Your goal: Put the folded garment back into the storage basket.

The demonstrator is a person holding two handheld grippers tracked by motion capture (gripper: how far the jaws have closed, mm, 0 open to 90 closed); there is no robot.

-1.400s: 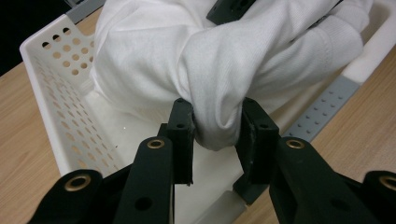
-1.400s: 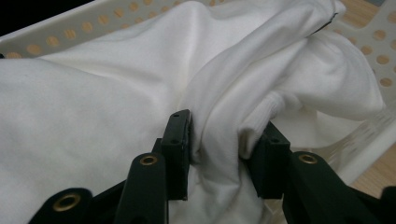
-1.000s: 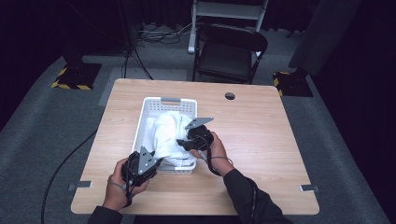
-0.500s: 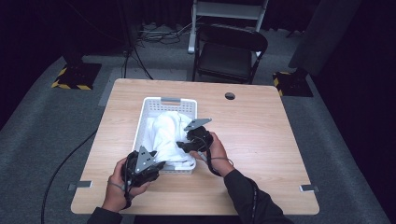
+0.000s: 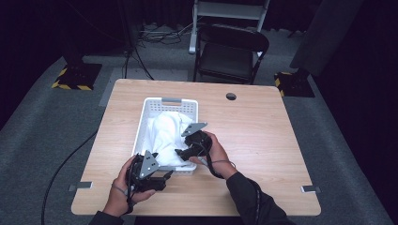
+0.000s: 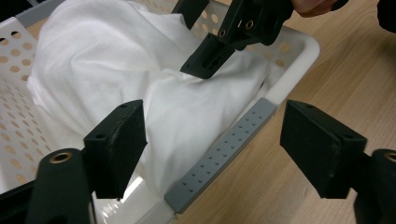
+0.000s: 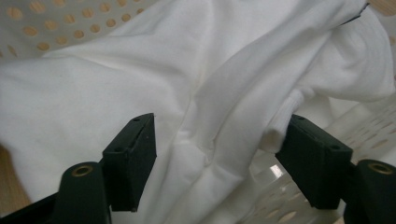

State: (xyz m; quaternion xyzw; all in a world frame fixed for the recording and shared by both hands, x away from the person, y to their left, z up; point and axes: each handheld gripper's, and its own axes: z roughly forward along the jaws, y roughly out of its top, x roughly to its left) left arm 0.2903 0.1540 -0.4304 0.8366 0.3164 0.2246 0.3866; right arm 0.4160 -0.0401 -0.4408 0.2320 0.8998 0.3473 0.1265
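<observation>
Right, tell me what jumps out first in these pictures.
A white cloth heaped in a white basket at the middle of the wooden table catches the eye first. Both black grippers sit at the basket's near end with jaws just opened: the left gripper at the rim, the right gripper over the cloth.

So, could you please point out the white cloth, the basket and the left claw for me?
cloth point(image 5: 166, 131), high view, middle of the heap.
basket point(image 5: 171, 100), high view, grey handle on the far rim.
left claw point(image 6: 212, 140), left gripper view, midway between its open jaws.
</observation>
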